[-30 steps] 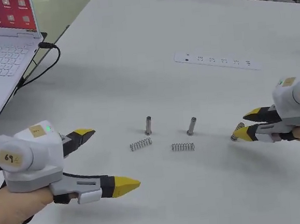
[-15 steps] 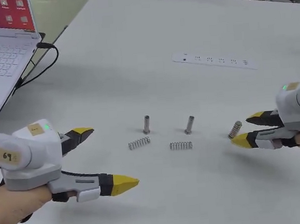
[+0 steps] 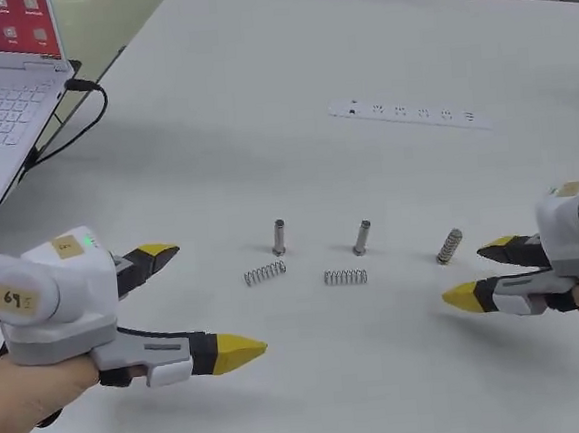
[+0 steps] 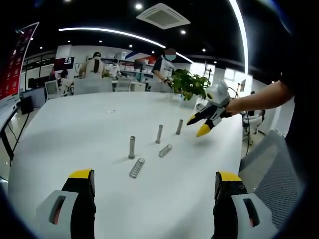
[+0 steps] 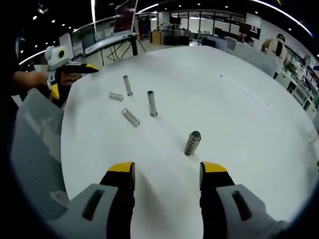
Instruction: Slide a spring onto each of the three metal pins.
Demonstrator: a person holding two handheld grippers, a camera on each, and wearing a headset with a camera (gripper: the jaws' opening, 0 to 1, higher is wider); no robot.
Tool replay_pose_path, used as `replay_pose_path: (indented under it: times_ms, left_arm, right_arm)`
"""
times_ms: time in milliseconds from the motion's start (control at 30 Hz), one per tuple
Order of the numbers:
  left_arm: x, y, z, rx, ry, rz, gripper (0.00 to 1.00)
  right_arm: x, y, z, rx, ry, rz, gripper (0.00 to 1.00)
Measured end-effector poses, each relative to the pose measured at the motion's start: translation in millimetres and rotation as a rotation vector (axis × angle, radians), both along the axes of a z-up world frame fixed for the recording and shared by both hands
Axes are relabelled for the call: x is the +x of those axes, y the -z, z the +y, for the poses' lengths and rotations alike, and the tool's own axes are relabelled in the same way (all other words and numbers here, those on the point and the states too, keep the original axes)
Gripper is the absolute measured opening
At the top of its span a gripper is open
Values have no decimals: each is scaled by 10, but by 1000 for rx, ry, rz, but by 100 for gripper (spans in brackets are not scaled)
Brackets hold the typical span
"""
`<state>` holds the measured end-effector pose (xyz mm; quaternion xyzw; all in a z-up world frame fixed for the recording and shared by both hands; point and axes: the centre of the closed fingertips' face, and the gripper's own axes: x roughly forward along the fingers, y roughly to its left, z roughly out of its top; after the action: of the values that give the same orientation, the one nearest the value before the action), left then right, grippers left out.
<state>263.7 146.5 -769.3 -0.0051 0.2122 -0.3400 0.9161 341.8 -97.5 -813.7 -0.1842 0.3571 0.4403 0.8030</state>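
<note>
Already one fitted spring (image 3: 450,246) stands at the three o'clock end of the row, leaning slightly. It presumably sits over the third pin, which it hides, so one of the three looks done. The middle pin (image 3: 361,237) and the nine o'clock pin (image 3: 279,236) stand bare and upright on the tabletop (image 3: 261,108). Each has a loose spring lying flat just beside it toward six o'clock: the first loose spring (image 3: 345,277) and the second loose spring (image 3: 265,273).

The right tool (image 3: 472,274) hovers at four o'clock of the fitted spring, jaws spread and empty. It is close to the spring without touching it, likely so as not to knock it. The left tool (image 3: 206,300), also spread and empty, hangs at eight o'clock of the row, well apart from it, probably ready for the nearer spring. Those thin springs may roll away under a careless pinch.
</note>
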Motion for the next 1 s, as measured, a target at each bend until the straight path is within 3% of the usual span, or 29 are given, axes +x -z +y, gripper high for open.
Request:
replay_pose_path:
  times_ms: [500,1000]
  left_arm:
    - [-13,26,-23,-5,6,6,98]
    - [-13,29,-47,-6,11,9,98]
  right_arm:
    - [-343,30,41,29,-44,30,51]
    - [-545,16,154,-3,-155,-20,52]
